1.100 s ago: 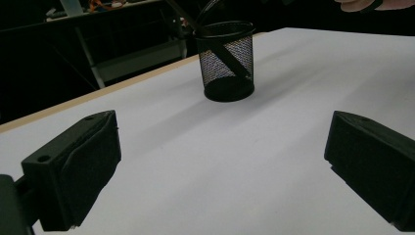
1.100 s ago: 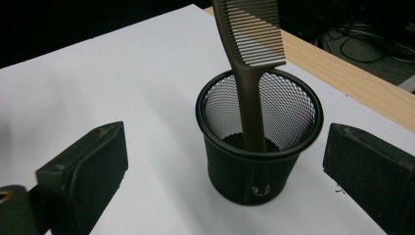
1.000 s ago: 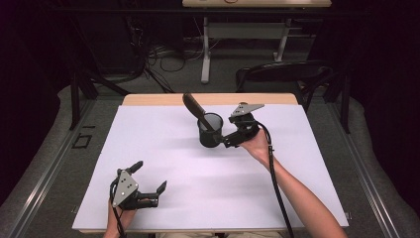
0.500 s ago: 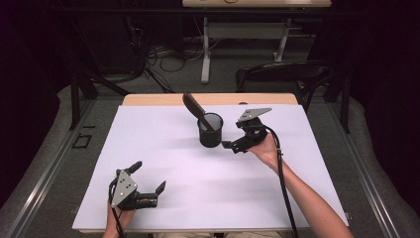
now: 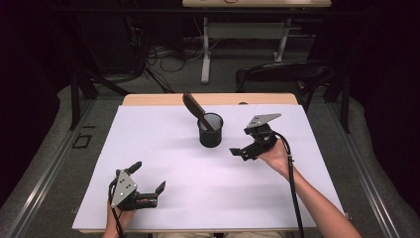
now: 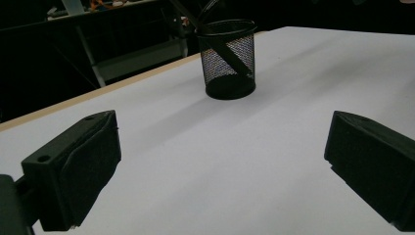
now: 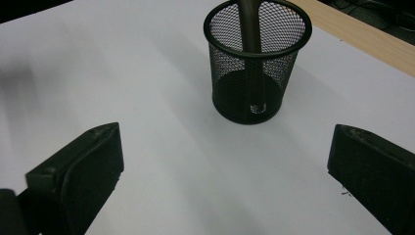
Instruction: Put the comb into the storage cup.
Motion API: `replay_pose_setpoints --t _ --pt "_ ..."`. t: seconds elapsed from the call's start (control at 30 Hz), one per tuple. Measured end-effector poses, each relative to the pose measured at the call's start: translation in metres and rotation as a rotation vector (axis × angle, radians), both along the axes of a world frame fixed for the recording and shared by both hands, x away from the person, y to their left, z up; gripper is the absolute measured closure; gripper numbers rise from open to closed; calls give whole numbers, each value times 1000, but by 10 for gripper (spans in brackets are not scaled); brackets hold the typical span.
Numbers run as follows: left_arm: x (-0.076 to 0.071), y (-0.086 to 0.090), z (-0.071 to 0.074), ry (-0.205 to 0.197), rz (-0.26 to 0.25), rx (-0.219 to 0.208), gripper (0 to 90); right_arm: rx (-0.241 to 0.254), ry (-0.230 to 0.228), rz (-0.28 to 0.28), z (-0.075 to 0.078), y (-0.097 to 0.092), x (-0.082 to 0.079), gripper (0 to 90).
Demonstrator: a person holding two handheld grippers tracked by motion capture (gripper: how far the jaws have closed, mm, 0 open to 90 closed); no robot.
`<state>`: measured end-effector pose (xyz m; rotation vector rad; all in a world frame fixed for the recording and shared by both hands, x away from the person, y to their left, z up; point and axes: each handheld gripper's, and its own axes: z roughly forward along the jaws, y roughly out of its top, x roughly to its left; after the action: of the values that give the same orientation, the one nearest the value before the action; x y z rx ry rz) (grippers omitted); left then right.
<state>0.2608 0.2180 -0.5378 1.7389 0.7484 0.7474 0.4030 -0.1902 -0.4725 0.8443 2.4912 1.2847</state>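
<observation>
A dim room with dark floor surrounds a table (image 5: 148, 148) covered in a plain white sheet, a strip of bare wood showing along its far edge. No writing or label can be read anywhere on it. Behind the table stand a black chair (image 5: 282, 74) and the legs of a second, pale table (image 5: 205, 49), with cables lying on the floor between them.

The right gripper (image 5: 238, 151) is held above the sheet at the right of the middle, tipped downward, the forearm reaching in from the lower right corner; its jaws stand wide apart and grasp nothing. The left gripper (image 5: 147, 178) rests low near the front left edge, jaws likewise spread and empty (the hand behind it is barely seen).

A black mesh cup (image 5: 210, 130) stands upright near the middle of the table, just to the left of the right gripper and well apart from the left one. A dark spoon (image 5: 195, 108) leans inside it, its broad end sticking out over the rim.
</observation>
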Motion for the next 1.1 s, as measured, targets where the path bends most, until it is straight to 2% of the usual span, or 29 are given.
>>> replay_pose_setpoints --t 0.43,1.1 --pt "0 0 0 4 0 3 3 -51 27 0 -12 -16 -22 0" --pt "-1 -1 -1 9 -1 6 3 -70 39 -48 -28 -43 -62 0"
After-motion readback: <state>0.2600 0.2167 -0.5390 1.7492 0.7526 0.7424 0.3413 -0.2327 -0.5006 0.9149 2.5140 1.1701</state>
